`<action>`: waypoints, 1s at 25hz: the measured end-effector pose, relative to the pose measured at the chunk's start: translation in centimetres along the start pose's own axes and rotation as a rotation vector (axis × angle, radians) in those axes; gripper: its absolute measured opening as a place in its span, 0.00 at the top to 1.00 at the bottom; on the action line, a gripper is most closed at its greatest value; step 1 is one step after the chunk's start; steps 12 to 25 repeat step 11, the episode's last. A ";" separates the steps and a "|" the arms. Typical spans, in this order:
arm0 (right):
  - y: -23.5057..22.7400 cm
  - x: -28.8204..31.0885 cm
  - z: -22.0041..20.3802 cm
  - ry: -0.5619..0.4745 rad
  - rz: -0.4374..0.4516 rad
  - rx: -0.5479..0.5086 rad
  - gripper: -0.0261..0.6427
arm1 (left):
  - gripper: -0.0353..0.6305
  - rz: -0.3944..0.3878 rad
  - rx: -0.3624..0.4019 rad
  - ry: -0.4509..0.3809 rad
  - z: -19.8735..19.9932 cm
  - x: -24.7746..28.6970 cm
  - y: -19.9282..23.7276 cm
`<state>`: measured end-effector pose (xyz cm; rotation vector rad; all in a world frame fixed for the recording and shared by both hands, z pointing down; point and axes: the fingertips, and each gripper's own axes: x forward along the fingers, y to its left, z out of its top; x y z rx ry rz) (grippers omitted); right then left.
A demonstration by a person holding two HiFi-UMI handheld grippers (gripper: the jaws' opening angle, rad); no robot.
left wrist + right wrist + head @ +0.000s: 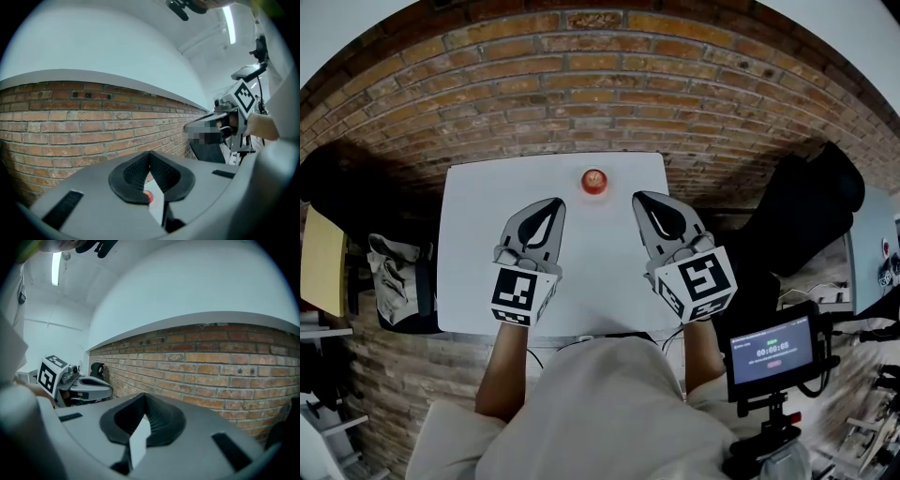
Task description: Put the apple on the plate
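A red apple (593,181) lies near the far edge of the white table (487,206). A paler ring shows round it; I cannot tell whether that is the plate. My left gripper (553,204) hovers over the table's middle left, shut and empty, its tip short of the apple and to its left. My right gripper (642,199) mirrors it on the right, also shut with nothing in it. In the left gripper view the jaws (150,153) meet, and a bit of the apple (148,197) peeks through below them. The right gripper view shows closed jaws (144,395) facing the brick wall.
A brick wall (600,84) runs just behind the table. A black bag or seat (806,206) sits to the right, a grey bag (394,277) and a yellow panel (323,261) to the left. A small monitor on a stand (772,349) is at lower right.
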<state>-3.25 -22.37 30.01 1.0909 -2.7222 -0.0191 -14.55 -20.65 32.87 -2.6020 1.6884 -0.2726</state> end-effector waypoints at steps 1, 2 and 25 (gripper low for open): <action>-0.1 -0.1 0.0 0.000 -0.002 0.000 0.96 | 0.94 -0.004 0.001 0.002 0.0 0.1 -0.2; -0.1 -0.2 0.0 0.000 -0.004 0.000 0.96 | 0.94 -0.008 0.003 0.002 0.0 0.1 -0.3; -0.2 0.0 -0.2 0.006 -0.006 -0.006 0.96 | 0.94 -0.023 0.022 -0.023 0.6 0.7 -0.6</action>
